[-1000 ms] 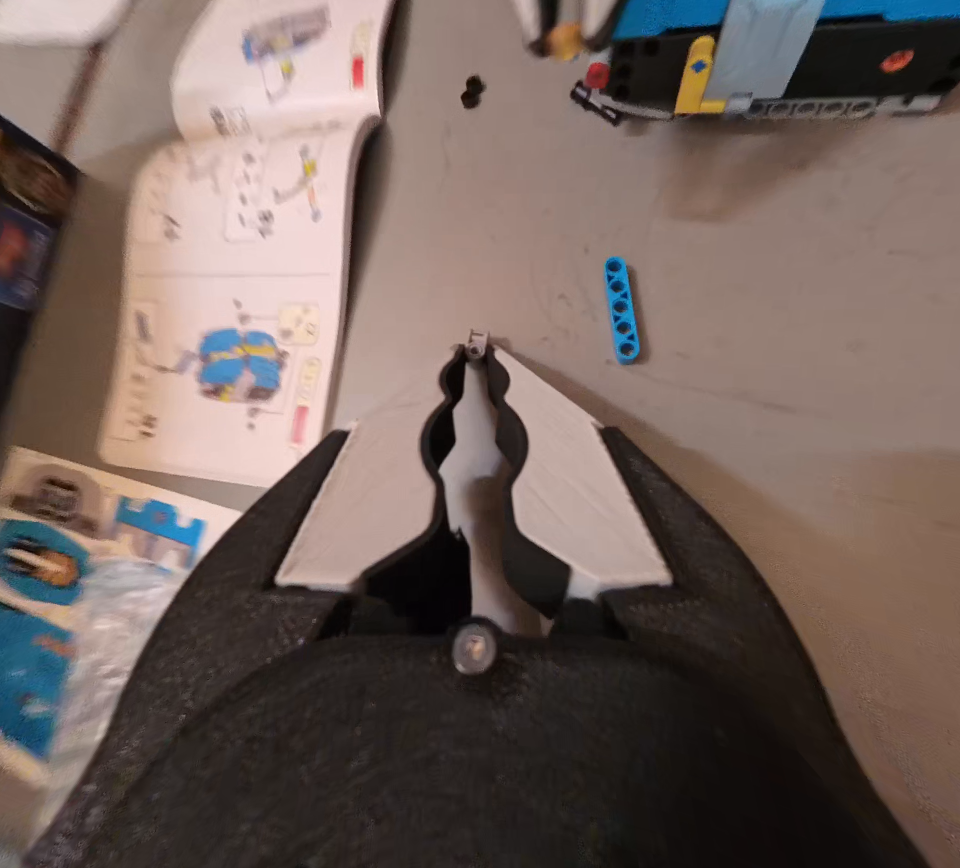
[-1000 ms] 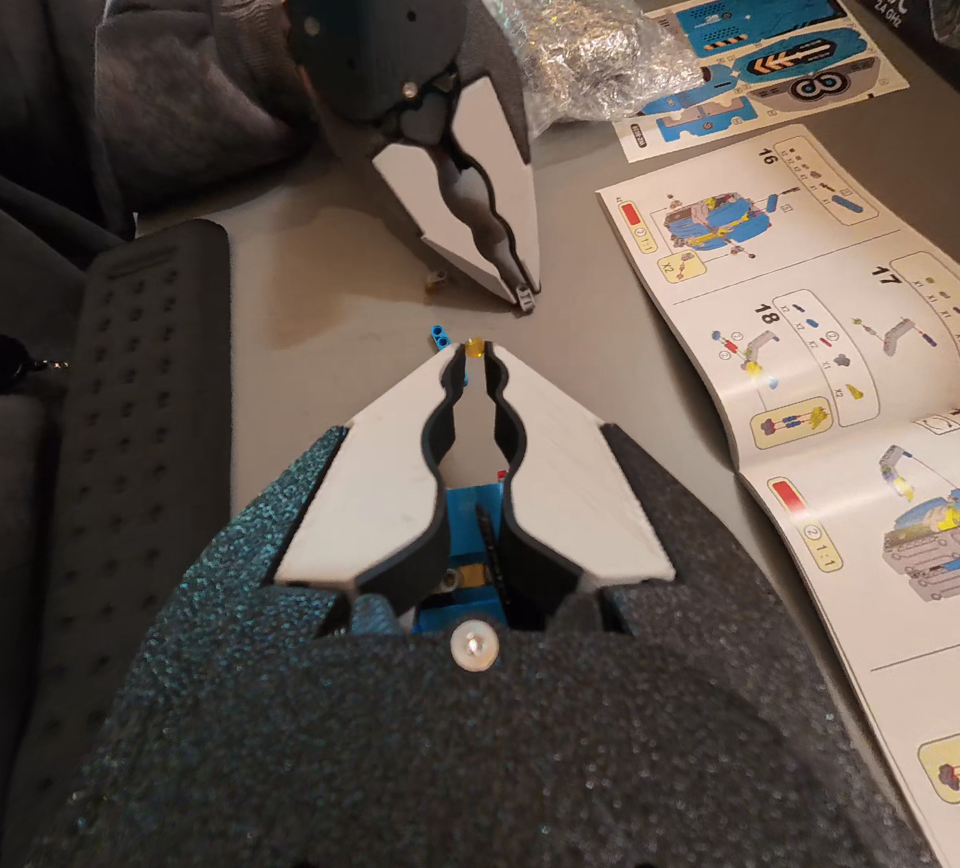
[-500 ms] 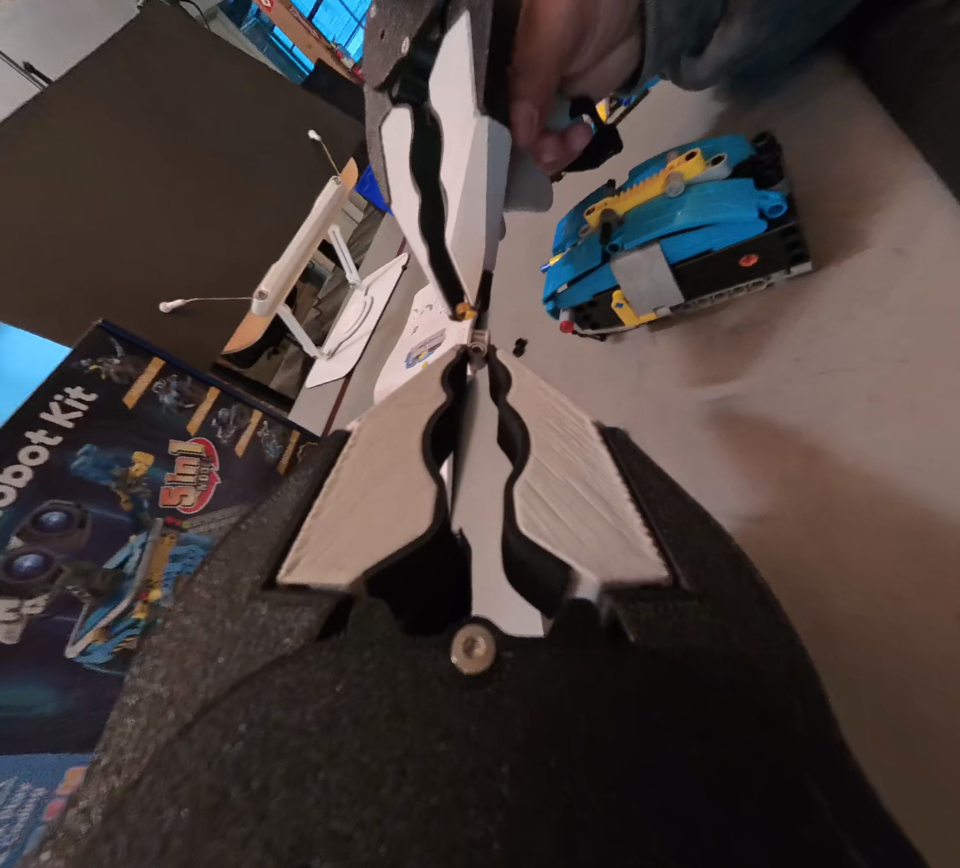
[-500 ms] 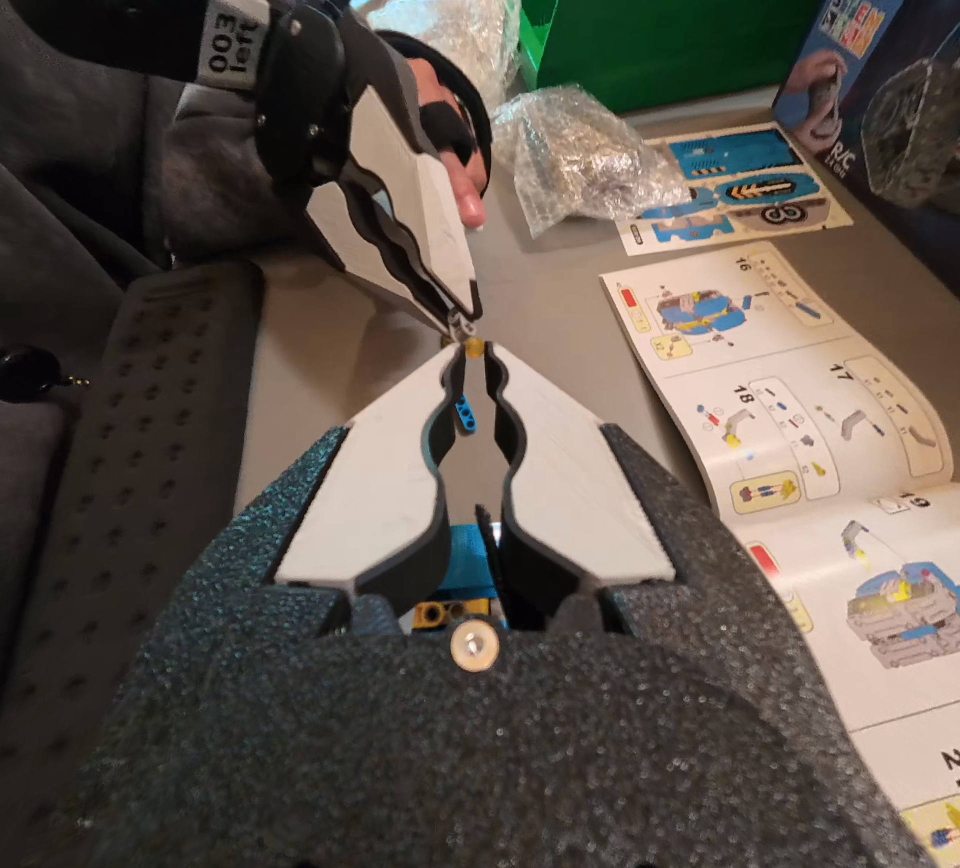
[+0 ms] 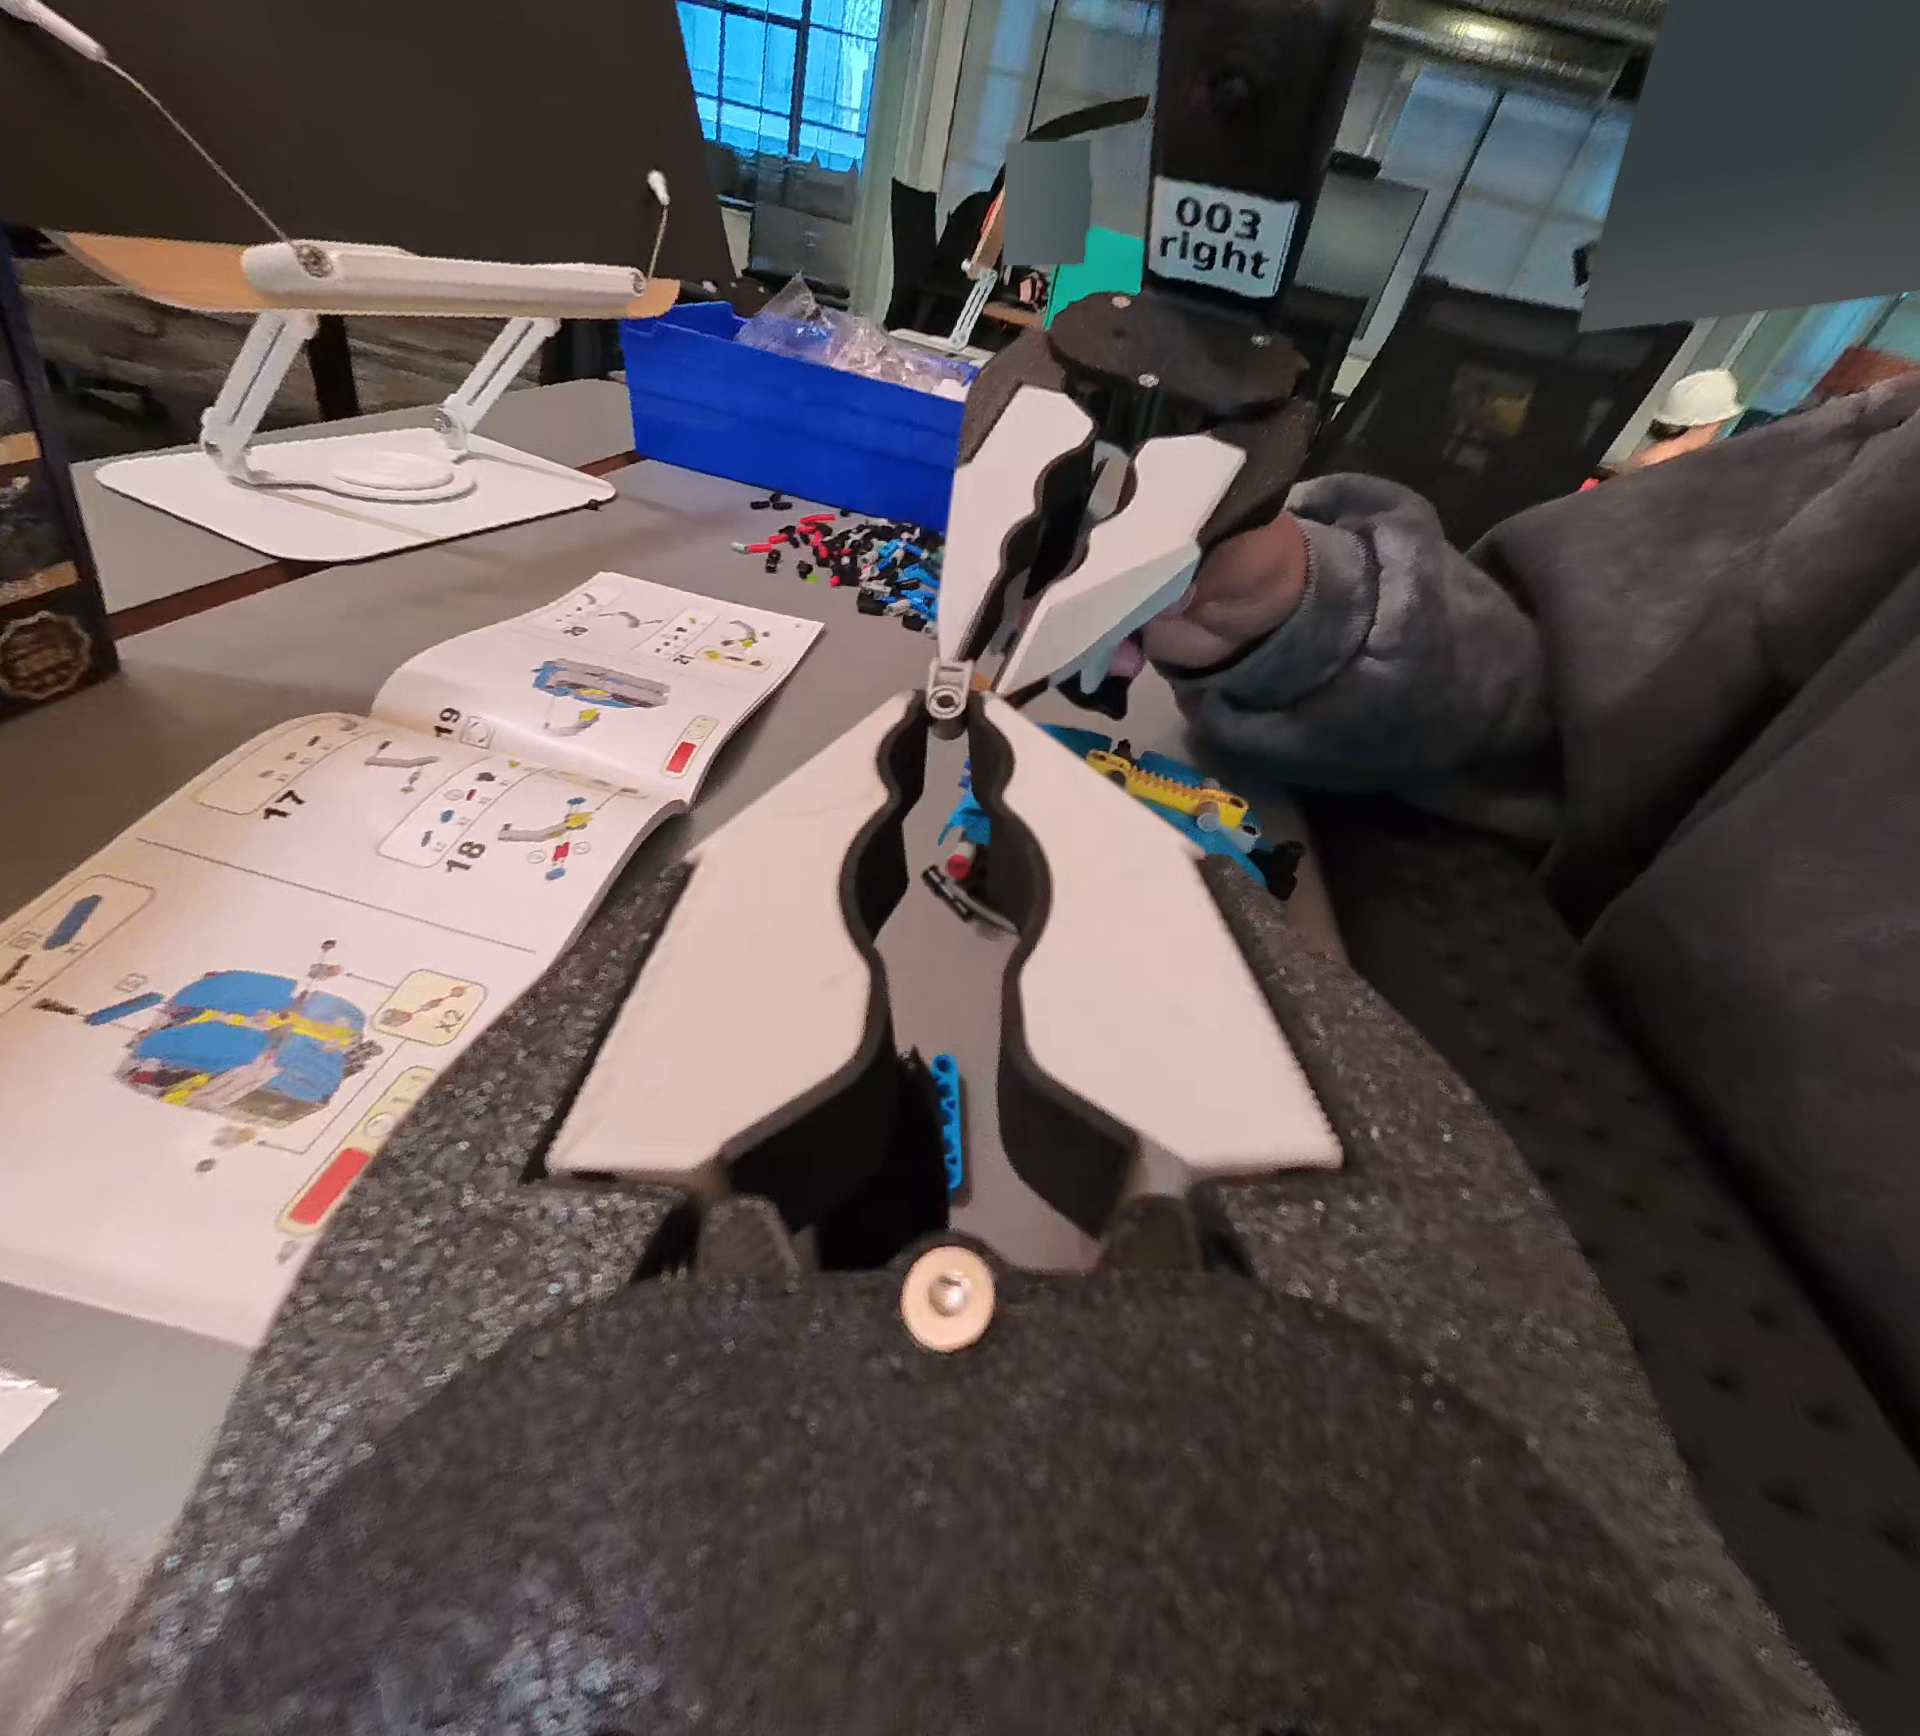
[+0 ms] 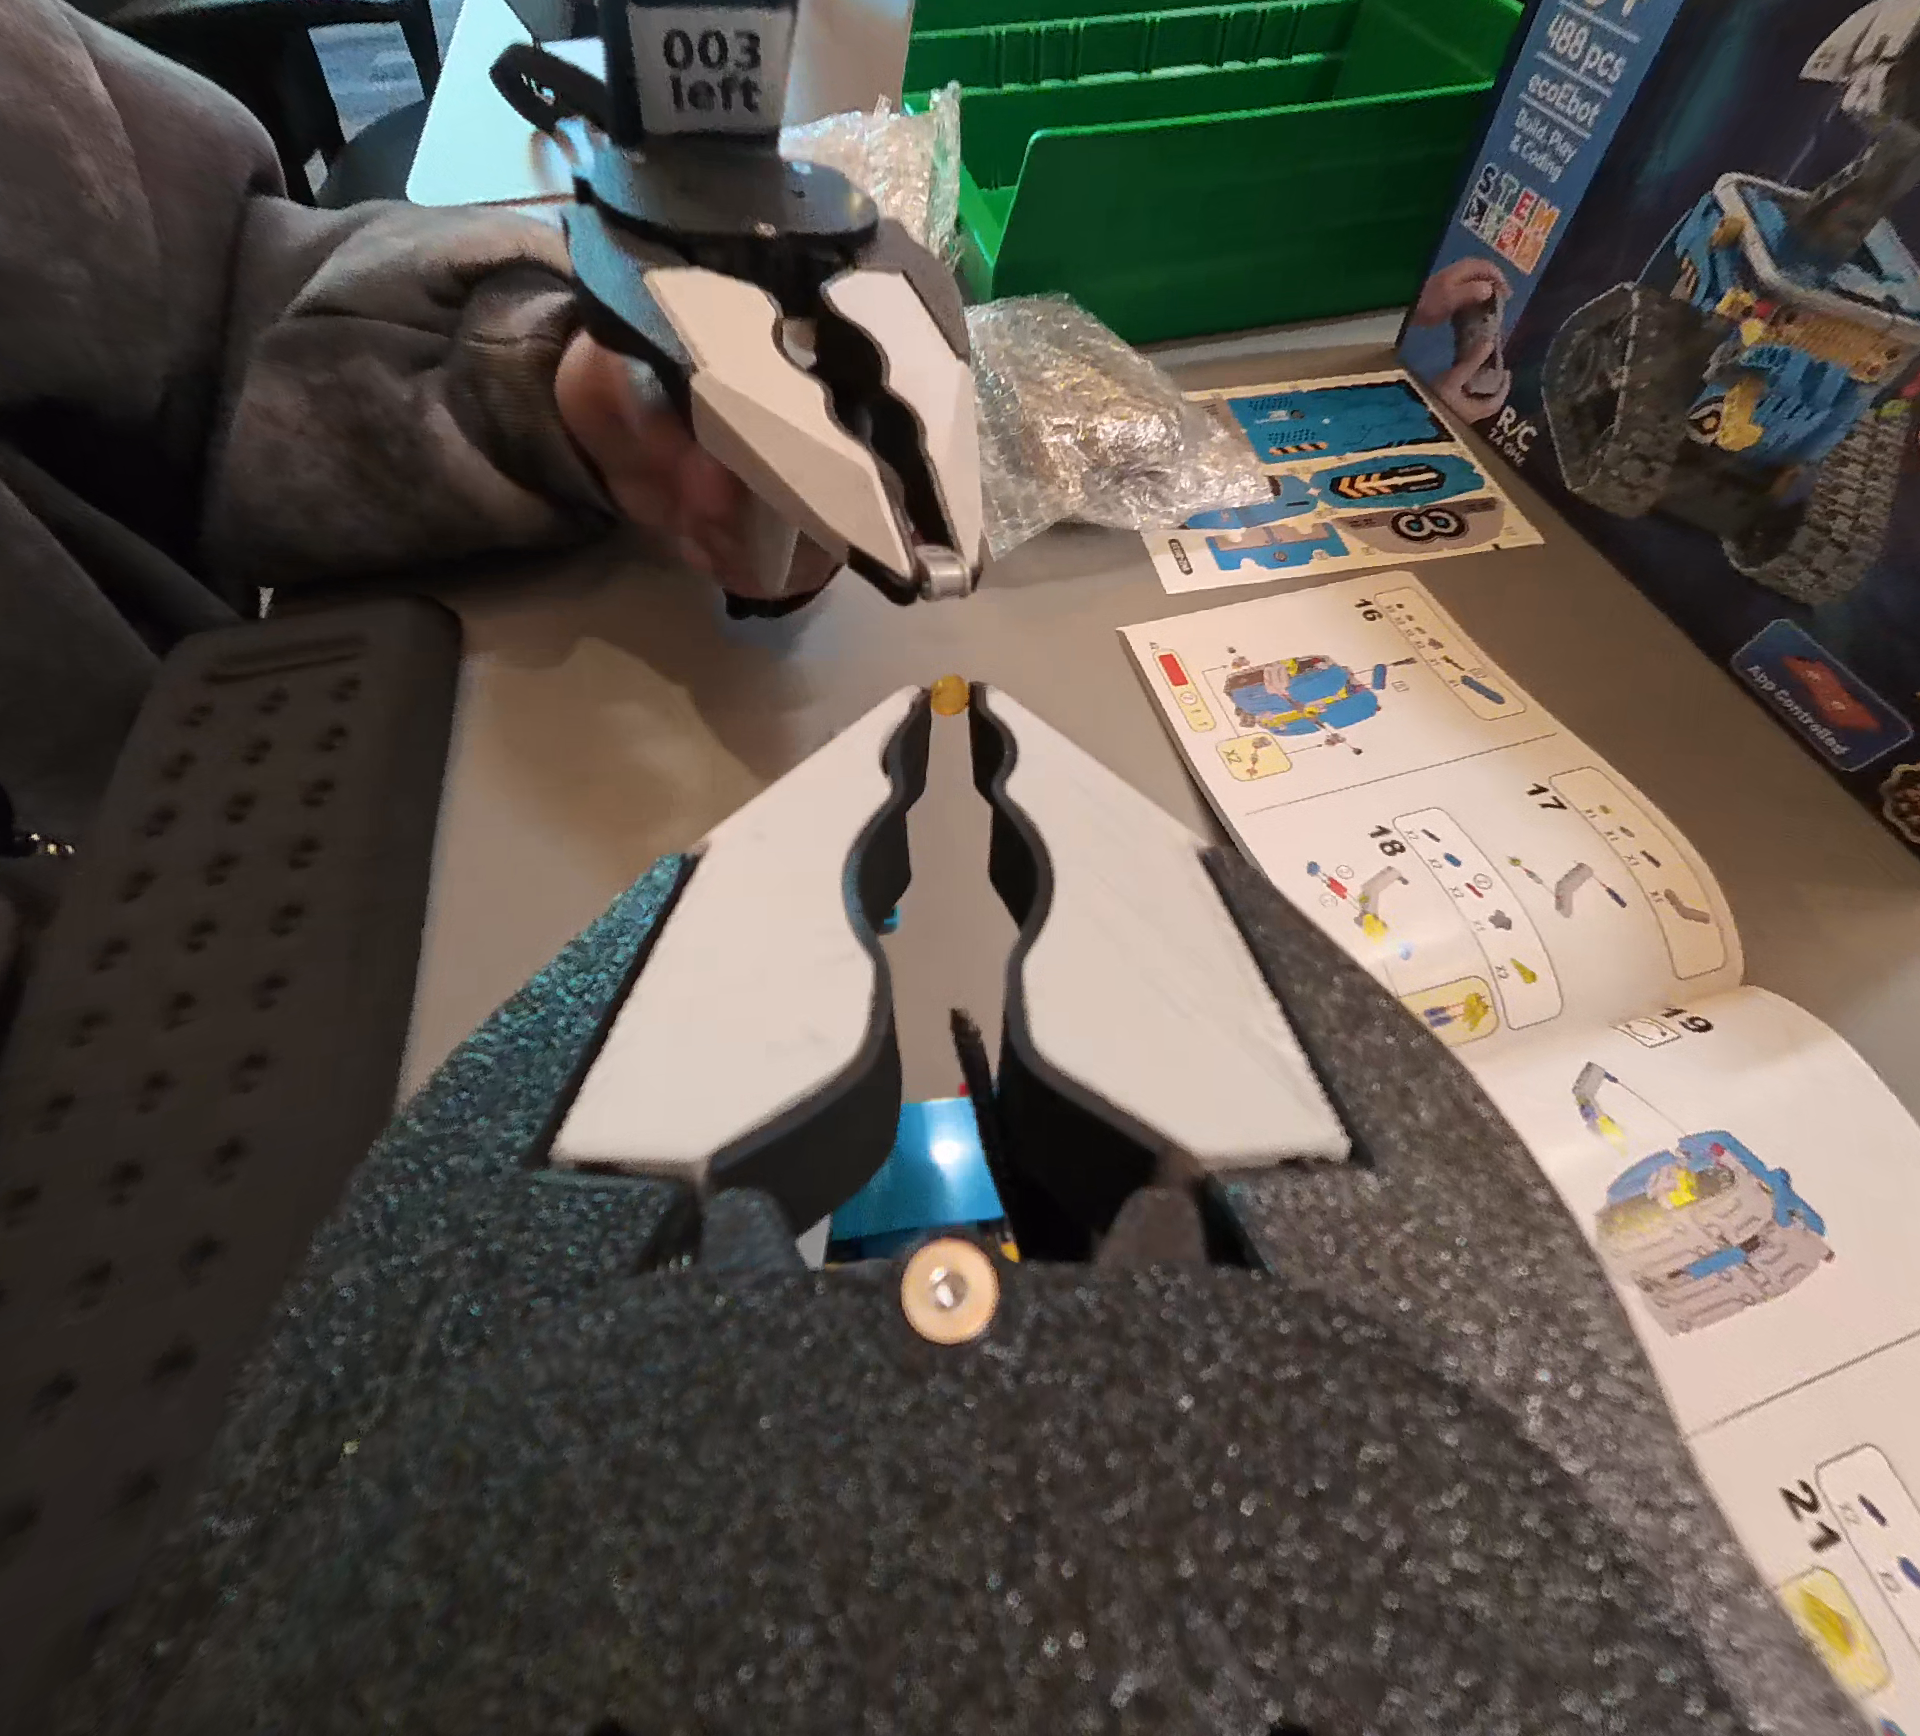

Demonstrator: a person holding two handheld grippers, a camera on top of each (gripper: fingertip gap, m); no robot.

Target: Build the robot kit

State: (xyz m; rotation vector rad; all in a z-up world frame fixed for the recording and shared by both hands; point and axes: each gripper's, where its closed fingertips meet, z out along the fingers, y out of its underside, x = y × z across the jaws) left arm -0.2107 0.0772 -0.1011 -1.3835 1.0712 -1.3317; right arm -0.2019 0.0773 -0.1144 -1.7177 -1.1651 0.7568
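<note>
My left gripper (image 5: 945,722) is shut on a small grey connector piece (image 5: 948,687), held above the table. My right gripper (image 6: 948,704) is shut on a small yellow piece (image 6: 948,694). The two grippers point at each other, tips close but apart. The right wrist view shows the left gripper (image 6: 935,572) with the grey piece (image 6: 948,569) just above and beyond the yellow piece. The left wrist view shows the right gripper (image 5: 982,670) held by a hand; its yellow piece is hidden there. A blue model car (image 5: 1174,793) stands on the table below, also showing between my right fingers (image 6: 935,1167).
An open instruction booklet (image 5: 416,855) (image 6: 1455,855) lies on the grey table. A blue beam (image 5: 945,1115) lies below my left gripper. Loose parts (image 5: 852,554), a blue bin (image 5: 790,419), a white stand (image 5: 364,460), a green bin (image 6: 1195,180), bubble wrap (image 6: 1081,429), a sticker sheet (image 6: 1340,481) and a kit box (image 6: 1714,284) surround it. Only a small space, under 4 cm, lies between the two pairs of fingers.
My left gripper has swung up from looking down at the table to face the right gripper. The tips nearly touched half a second ago and now stand slightly apart.
</note>
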